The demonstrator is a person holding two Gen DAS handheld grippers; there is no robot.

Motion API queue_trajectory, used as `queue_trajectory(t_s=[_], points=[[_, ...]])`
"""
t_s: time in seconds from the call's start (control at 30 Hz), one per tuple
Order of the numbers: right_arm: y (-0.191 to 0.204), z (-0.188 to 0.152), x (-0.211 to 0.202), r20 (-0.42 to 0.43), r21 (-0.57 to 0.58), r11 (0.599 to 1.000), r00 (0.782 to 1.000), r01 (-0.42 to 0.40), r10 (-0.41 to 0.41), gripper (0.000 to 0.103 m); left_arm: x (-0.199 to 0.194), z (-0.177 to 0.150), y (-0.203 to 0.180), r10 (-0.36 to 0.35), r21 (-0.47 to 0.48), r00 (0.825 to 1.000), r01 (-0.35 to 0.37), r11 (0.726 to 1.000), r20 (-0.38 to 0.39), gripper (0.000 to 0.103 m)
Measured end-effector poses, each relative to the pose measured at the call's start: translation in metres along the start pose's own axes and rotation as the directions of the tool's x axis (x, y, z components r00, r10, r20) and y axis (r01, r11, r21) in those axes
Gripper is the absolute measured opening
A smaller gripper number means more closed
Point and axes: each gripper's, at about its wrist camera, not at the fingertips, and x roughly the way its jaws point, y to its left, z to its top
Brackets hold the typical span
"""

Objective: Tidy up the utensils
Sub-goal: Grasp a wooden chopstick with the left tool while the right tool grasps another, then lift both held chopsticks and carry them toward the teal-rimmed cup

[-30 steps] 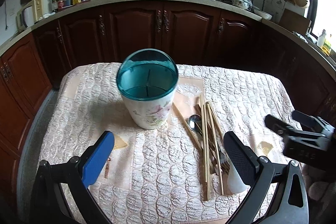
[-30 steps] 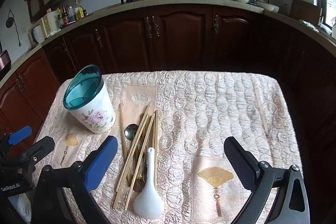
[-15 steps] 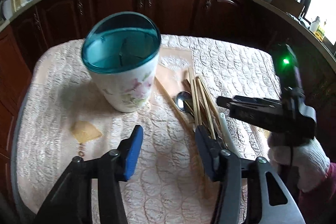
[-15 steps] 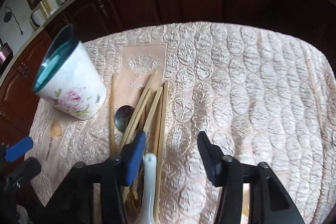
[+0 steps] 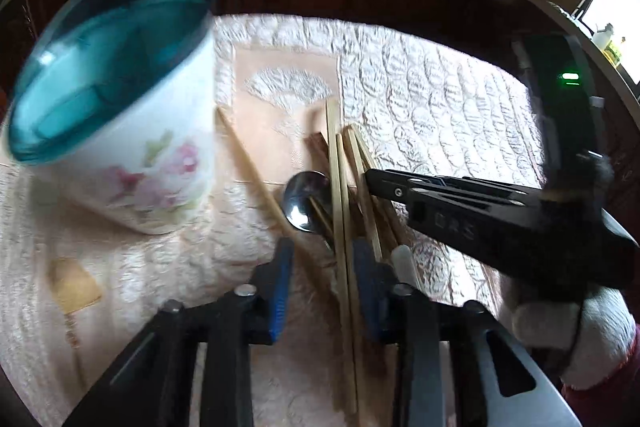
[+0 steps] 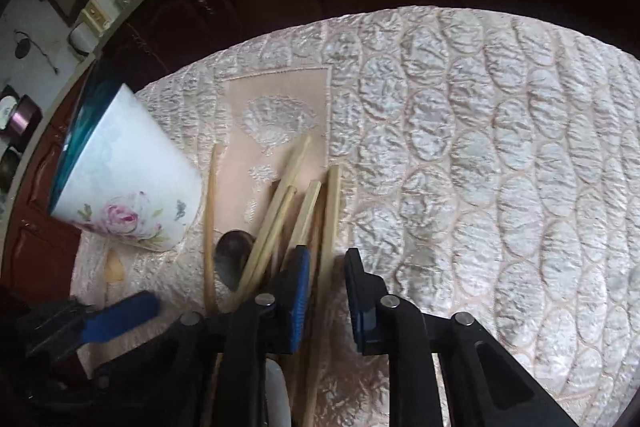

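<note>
In the left wrist view the floral holder (image 5: 116, 107) looks empty, and the left claw (image 5: 322, 263), jaws just closing, straddles unpinched chopsticks (image 5: 340, 195) beside it on the bench (image 5: 440, 99); in the right wrist view the right claw (image 6: 326, 263), also just closing, brackets one chopstick (image 6: 332, 211), nothing sorted yet.

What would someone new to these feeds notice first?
The white flowered holder with its teal rim stands at the left on the quilted cloth. Beside it lies a heap of chopsticks over a metal spoon, and both grippers, left and right, have just been closing, each around a chopstick.
</note>
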Motion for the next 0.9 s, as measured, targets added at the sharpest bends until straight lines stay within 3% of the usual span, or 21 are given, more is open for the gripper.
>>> queue_trajectory(t_s=[0.07,0.2,0.53,0.63,0.77,0.8,0.9], points=[[-0.003,0.001,-0.003,0.011,-0.004,1.0,1.0,0.014,-0.014,0.008,0.009,0.004,0.0,-0.01,-0.016,1.0,0.01,1.0,-0.02,0.017],[-0.027,-0.005,-0.011,0.012,0.043,0.999,1.0,-0.006,0.005,0.008,0.026,0.009,-0.001,-0.06,-0.022,0.998,0.059,0.998,-0.016,0.008],[-0.06,-0.014,-0.032,0.008,0.02,0.989,0.989,0.148,-0.148,0.007,0.014,-0.007,-0.002,-0.036,0.035,0.998,0.038,0.999,-0.05,0.005],[-0.071,-0.014,-0.039,0.001,0.037,0.987,0.987,0.158,-0.158,0.007,0.016,-0.017,0.003,-0.03,0.03,0.998,0.032,0.999,-0.055,0.004],[-0.085,-0.016,-0.056,0.023,0.071,0.989,0.991,0.131,-0.133,0.012,0.005,-0.021,0.006,-0.026,0.023,0.999,0.028,0.999,-0.047,0.004],[-0.086,-0.015,-0.057,0.032,0.081,0.99,0.993,0.114,-0.116,0.019,0.004,-0.019,0.007,-0.025,0.027,0.999,0.026,0.999,-0.044,0.004],[-0.083,-0.019,-0.075,0.035,0.085,0.989,0.991,0.124,-0.127,0.025,0.006,-0.008,0.001,-0.004,0.036,0.999,0.005,0.999,-0.034,0.004]])
